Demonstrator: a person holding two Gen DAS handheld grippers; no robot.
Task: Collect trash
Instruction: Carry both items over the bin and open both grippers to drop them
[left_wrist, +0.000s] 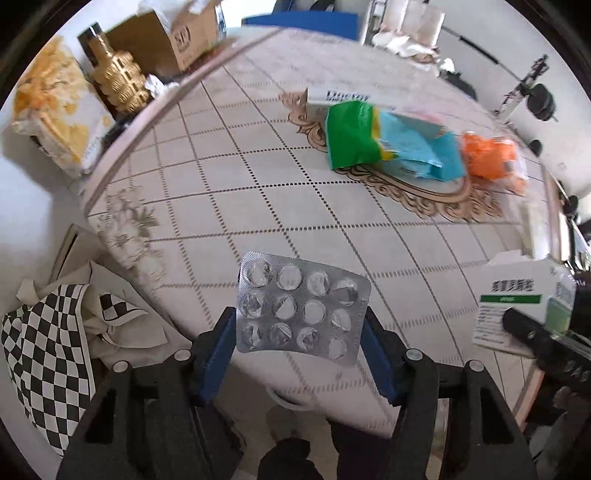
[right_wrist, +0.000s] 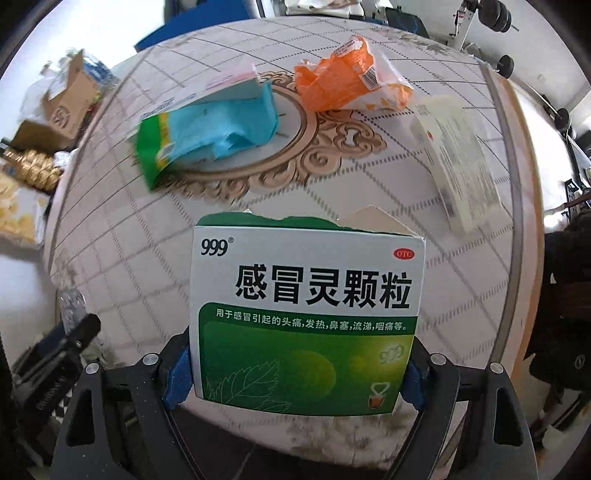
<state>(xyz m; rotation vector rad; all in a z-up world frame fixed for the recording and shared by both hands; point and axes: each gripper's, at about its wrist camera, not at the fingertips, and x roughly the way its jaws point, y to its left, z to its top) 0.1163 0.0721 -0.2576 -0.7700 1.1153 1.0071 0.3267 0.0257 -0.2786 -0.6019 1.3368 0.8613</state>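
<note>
My left gripper (left_wrist: 301, 332) is shut on an empty silver blister pack (left_wrist: 301, 306), held above the near edge of the round table (left_wrist: 221, 184). My right gripper (right_wrist: 295, 365) is shut on a green and white medicine box (right_wrist: 306, 317) with a torn top; the box also shows in the left wrist view (left_wrist: 517, 306). On the table lie a green and blue wrapper (left_wrist: 388, 140), also in the right wrist view (right_wrist: 207, 133), an orange wrapper (right_wrist: 347, 77), a white box (right_wrist: 458, 155) and a flattened white carton (left_wrist: 332, 98).
Left of the table are a cardboard box (left_wrist: 173, 40), a gold bottle (left_wrist: 118, 77) and a yellow-printed bag (left_wrist: 55, 103). A checkered cloth (left_wrist: 48, 354) lies on the floor at lower left. The left gripper's body (right_wrist: 55, 365) shows at the left edge.
</note>
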